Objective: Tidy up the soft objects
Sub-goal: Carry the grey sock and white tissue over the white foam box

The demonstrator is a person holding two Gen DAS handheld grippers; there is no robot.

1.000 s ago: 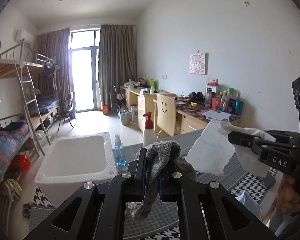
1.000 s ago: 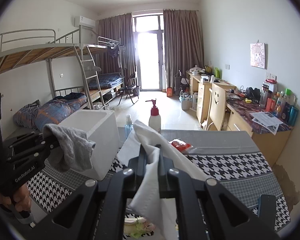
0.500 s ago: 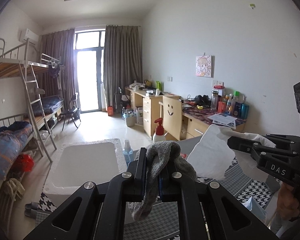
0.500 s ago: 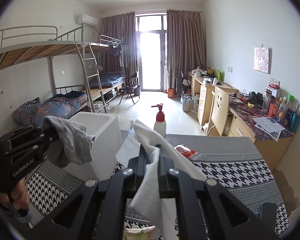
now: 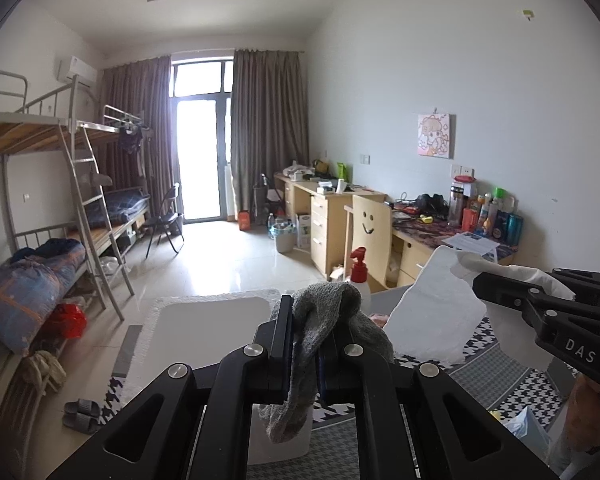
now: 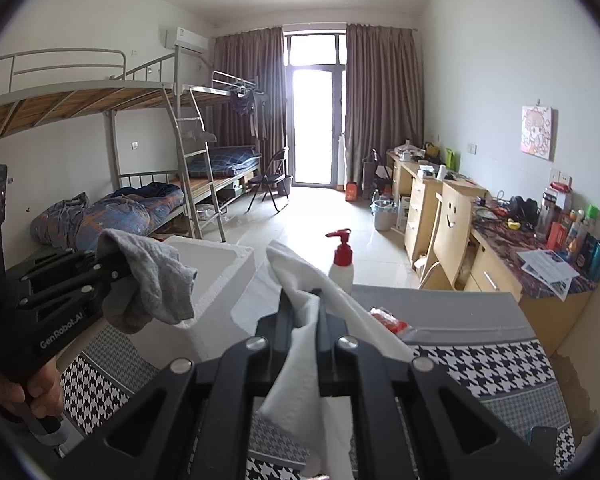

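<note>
Left hand-held gripper (image 5: 305, 322) clamps grey sock (image 5: 324, 320); right hand-held gripper (image 6: 300, 312) clamps white tissue (image 6: 300, 344); only right view shows red packet (image 6: 388, 319).

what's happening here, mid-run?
A person holds a gripper in each hand above a houndstooth-patterned table. The left gripper is shut on a crumpled grey knit sock; the right gripper is shut on a white paper tissue. Both items hang in the air beside an open white foam box. Nothing visible has been dropped in yet.
</note>
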